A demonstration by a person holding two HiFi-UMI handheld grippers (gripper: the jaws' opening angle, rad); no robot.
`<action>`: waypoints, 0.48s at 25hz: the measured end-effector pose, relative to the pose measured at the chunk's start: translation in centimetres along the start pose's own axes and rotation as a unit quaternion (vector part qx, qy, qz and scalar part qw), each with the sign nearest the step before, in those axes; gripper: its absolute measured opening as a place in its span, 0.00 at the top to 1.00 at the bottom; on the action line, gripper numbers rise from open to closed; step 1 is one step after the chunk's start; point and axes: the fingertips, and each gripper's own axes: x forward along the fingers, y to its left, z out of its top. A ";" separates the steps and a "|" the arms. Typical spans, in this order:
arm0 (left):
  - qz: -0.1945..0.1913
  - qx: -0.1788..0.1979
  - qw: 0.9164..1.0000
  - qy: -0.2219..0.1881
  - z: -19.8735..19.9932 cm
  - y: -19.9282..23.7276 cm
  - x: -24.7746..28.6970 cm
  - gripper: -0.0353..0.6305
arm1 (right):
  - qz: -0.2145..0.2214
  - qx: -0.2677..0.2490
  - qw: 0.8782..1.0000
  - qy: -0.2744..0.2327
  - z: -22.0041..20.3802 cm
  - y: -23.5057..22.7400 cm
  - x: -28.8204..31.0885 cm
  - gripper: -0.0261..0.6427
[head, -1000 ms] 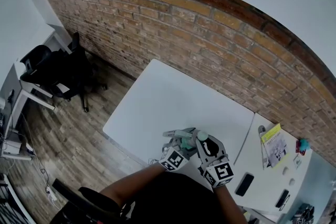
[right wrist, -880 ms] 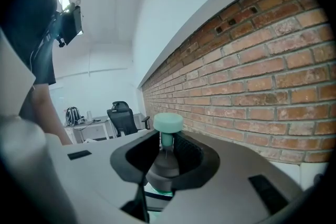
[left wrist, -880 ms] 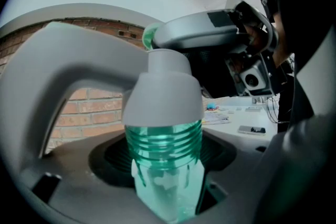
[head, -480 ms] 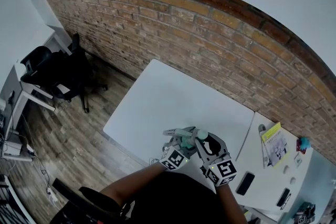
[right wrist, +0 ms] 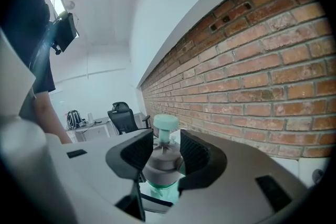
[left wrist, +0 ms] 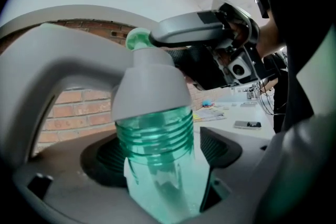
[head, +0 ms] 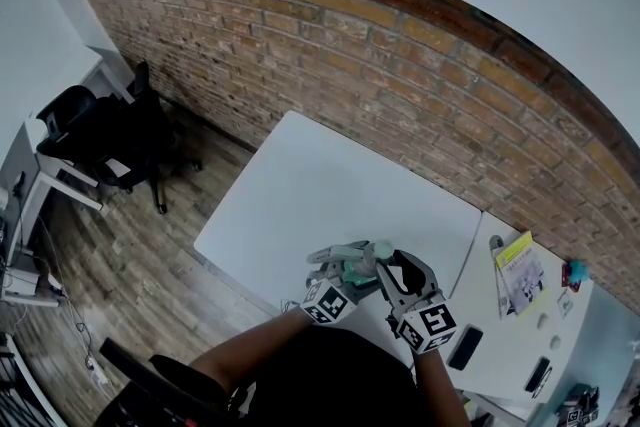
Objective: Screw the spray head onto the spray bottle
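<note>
1. Our left gripper (left wrist: 163,152) has fingers just opening, loose round the clear green spray bottle (left wrist: 155,136) at the white table (head: 330,175)'s near edge
2. Our right gripper (right wrist: 161,147) has fingers opening too, apart beside the grey spray head (right wrist: 164,164)
3. The head sits on the bottle; we guess more turns remain

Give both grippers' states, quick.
Left gripper: open, just widened, bottle between its jaws.
Right gripper: open, just widened, spray head between its jaws.
</note>
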 end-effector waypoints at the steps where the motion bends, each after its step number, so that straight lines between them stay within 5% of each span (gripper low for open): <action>1: 0.002 -0.001 1.000 0.001 -0.1 0.0 -0.1 0.34 | -0.001 0.000 1.000 0.000 -0.1 -0.1 -0.1 0.75; 12: 0.003 -0.002 1.000 0.013 -1.7 -0.8 -1.6 0.29 | -0.014 -0.022 0.999 0.035 -0.3 -1.2 -1.6 0.69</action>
